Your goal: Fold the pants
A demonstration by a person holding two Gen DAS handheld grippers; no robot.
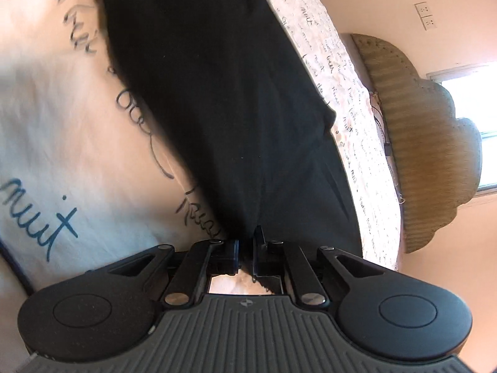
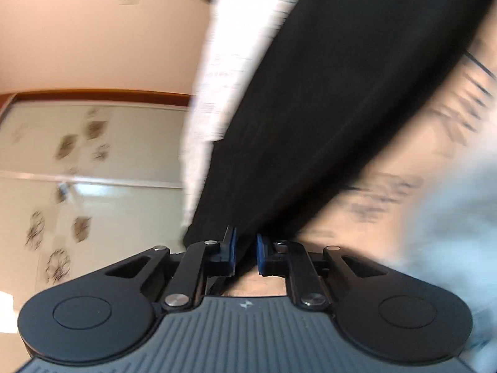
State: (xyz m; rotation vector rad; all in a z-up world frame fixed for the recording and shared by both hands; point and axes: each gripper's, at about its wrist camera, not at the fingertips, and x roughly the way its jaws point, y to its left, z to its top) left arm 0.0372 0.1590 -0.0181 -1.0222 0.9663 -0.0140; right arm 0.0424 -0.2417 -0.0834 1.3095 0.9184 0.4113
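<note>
Black pants (image 1: 223, 99) lie stretched across a white bedsheet (image 1: 62, 124) printed with handwriting. My left gripper (image 1: 246, 248) is shut on an edge of the pants, and the cloth runs away from its blue-padded fingers. In the right wrist view the pants (image 2: 326, 93) stretch up and to the right as a long black band. My right gripper (image 2: 246, 248) is shut on their near end, the cloth pinched between the blue pads (image 2: 260, 248). This view is motion-blurred.
A woven rattan headboard (image 1: 428, 143) stands past the bed's edge on the right, with a window (image 1: 475, 93) and wall sockets (image 1: 426, 15) behind. The right wrist view shows a peach wall (image 2: 93, 31) and a wardrobe door with leaf patterns (image 2: 93, 161).
</note>
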